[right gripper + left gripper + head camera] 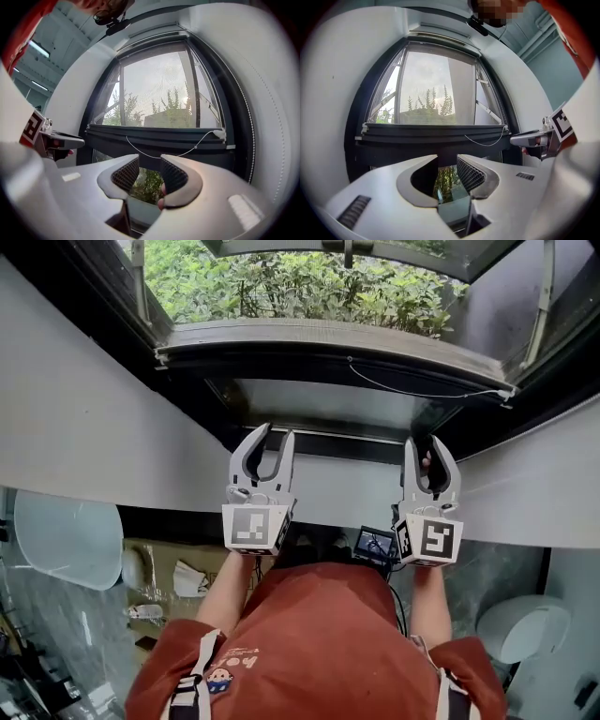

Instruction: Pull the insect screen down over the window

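Observation:
The insect screen's dark pull bar (328,357) runs across the window partway down, and a thin white cord (422,390) hangs along its right half. Greenery shows through the opening behind it. My left gripper (272,439) is held up below the bar, open and holding nothing. Level with it to the right, my right gripper (427,448) is also open and clear of the bar. In the left gripper view the bar (431,133) lies just beyond the open jaws of the left gripper (446,161). In the right gripper view the bar (154,136) and cord (187,150) lie past the open right gripper (150,161).
White wall (84,427) flanks the dark window frame on both sides. A metal window stay (542,306) slants at the upper right. Far below are a round white table (66,540), cardboard (178,573) and a white stool (520,629).

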A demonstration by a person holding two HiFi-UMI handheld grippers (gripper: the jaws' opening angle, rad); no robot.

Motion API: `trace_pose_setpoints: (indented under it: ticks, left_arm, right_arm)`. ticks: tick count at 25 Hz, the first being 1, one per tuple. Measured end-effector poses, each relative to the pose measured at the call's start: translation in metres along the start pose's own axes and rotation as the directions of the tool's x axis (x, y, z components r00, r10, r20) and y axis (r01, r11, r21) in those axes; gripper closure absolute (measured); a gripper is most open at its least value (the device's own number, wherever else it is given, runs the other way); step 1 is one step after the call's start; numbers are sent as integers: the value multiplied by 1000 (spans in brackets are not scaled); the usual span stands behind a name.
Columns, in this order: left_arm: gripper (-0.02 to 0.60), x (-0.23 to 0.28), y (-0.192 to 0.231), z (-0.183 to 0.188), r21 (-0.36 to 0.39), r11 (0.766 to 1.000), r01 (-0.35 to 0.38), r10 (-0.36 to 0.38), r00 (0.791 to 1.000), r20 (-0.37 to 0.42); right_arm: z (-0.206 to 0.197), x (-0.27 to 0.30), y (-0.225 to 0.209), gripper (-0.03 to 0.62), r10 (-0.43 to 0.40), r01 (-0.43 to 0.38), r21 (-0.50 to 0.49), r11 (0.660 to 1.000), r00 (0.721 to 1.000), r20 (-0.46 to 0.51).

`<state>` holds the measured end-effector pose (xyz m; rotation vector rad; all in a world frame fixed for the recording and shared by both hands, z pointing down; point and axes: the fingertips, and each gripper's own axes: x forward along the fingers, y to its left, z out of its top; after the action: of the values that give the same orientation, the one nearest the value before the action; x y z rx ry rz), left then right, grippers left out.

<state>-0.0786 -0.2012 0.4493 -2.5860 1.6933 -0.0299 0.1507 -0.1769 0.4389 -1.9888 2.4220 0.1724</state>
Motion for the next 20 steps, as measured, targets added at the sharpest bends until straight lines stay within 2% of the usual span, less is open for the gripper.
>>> trace_pose_setpoints:
  ticks: [6, 16, 20]
  left_arm:
    - [453, -4, -7, 3, 24, 1000, -12, 12, 1000, 9]
    - [476, -5, -17, 6, 33, 999, 13, -14, 999, 53]
    - [502, -5, -19, 6, 34, 999, 16, -18, 999, 49]
  right_arm:
    - [-6, 0, 5, 444, 10, -10, -18, 1000, 1000, 7]
    - [-5, 0, 7, 447, 24, -24, -14, 1000, 1000, 9]
    - [-6, -2, 3, 477, 18, -17, -19, 1000, 1000, 8]
